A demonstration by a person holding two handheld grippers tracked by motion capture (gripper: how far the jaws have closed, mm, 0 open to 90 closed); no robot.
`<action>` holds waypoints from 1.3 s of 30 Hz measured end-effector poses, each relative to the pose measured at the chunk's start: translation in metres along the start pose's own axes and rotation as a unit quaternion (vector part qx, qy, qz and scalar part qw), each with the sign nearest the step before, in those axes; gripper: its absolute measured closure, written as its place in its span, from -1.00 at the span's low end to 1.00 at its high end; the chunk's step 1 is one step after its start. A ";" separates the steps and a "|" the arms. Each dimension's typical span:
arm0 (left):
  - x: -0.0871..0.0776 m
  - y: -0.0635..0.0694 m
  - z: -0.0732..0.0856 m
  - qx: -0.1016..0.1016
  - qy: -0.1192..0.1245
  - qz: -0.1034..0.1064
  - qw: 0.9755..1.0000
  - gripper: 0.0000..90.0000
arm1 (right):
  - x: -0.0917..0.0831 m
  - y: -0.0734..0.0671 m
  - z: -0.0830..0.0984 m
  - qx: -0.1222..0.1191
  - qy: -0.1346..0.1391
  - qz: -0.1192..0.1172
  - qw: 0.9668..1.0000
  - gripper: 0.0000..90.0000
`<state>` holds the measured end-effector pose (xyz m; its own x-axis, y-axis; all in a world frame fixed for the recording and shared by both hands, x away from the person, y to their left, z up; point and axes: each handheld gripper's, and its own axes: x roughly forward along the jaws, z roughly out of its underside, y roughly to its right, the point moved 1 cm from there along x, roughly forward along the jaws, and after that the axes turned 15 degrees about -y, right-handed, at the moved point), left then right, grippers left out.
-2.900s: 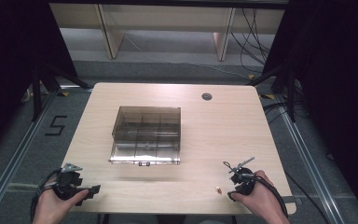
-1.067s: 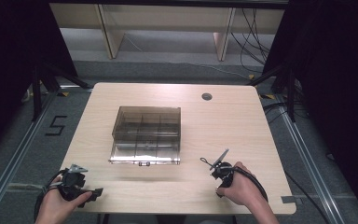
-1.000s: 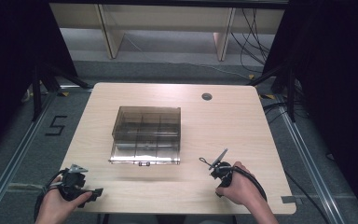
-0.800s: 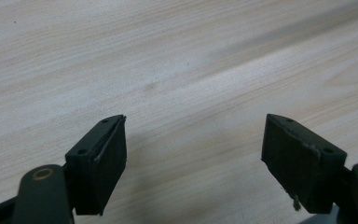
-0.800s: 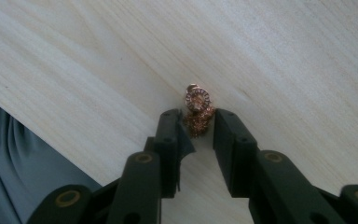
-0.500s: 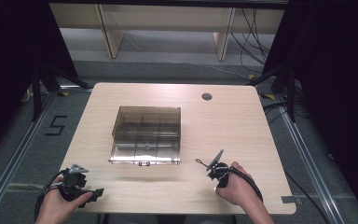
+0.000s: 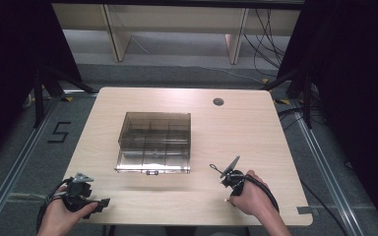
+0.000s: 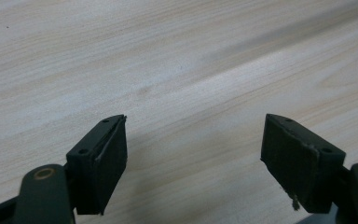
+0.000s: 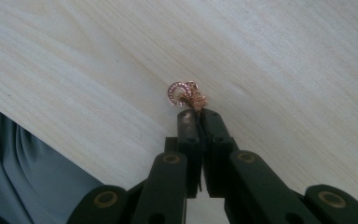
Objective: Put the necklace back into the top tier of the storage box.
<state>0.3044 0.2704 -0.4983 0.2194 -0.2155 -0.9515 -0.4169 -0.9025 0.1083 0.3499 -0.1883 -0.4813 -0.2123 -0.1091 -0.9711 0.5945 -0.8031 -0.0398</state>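
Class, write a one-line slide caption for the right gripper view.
Right gripper, jaws closed, pinches a small rose-gold ring charm at its fingertips above the pale wooden table.

We are in what looks like a lab or recording room set up for bench tests. Our pale wooden table [image 7: 256,123] has a cable port [image 7: 218,102] and stands on grey carpet between metal floor rails [image 7: 11,173]. Black curtains [image 7: 10,59] close off both sides, loose cables [image 7: 268,34] trail behind, bare wooden shelving [image 7: 113,29] lines the back, and a taped "5" [image 7: 59,132] marks the floor.
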 end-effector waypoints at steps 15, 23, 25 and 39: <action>0.002 0.004 -0.001 0.006 -0.007 0.001 1.000 -0.50 | -0.027 0.003 0.008 0.035 0.023 -0.040 0.998 0.96; 0.004 0.008 -0.003 0.005 -0.003 0.003 1.000 -0.50 | -0.034 0.006 0.012 0.041 0.035 -0.046 0.997 0.96; 0.004 0.008 -0.003 0.005 -0.009 0.000 1.000 -0.50 | -0.034 0.006 0.012 0.039 0.034 -0.045 0.998 0.96; 0.005 0.011 -0.002 0.004 -0.006 0.001 1.000 -0.50 | -0.043 -0.001 0.012 0.034 0.037 -0.053 0.997 0.96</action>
<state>0.3031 0.2588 -0.5015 0.2090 -0.2127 -0.9545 -0.4244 -0.8991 0.1074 0.3493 -0.1895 -0.4372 -0.2118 0.0211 -0.9771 0.5163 -0.8465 -0.1302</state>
